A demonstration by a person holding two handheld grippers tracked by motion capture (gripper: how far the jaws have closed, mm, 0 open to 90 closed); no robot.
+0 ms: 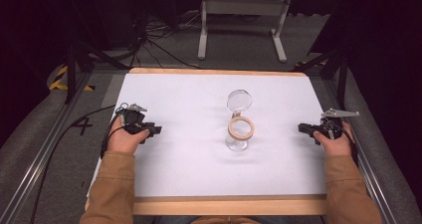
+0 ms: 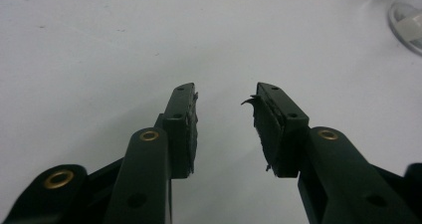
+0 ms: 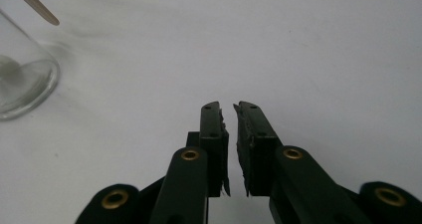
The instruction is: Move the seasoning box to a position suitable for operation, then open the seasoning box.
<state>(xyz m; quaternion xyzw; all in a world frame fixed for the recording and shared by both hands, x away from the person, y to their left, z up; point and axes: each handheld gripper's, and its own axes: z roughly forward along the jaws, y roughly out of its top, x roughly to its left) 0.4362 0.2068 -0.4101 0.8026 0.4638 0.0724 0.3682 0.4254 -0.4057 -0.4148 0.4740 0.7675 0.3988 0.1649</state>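
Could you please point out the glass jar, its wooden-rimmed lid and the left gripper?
glass jar [image 1: 236,143]: high view, lower glass wall.
wooden-rimmed lid [image 1: 241,128]: high view, wooden ring.
left gripper [image 2: 224,127]: left gripper view, midway between jaws.

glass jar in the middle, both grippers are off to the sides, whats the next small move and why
Probably bring the right gripper in toward the glass jar. The jar stands upright mid-table with a wooden ring on its mouth and a clear round lid behind it. Both grippers hold nothing and rest apart from it; the left gripper is wide open, while the right one's jaws are near together and should open wider first.
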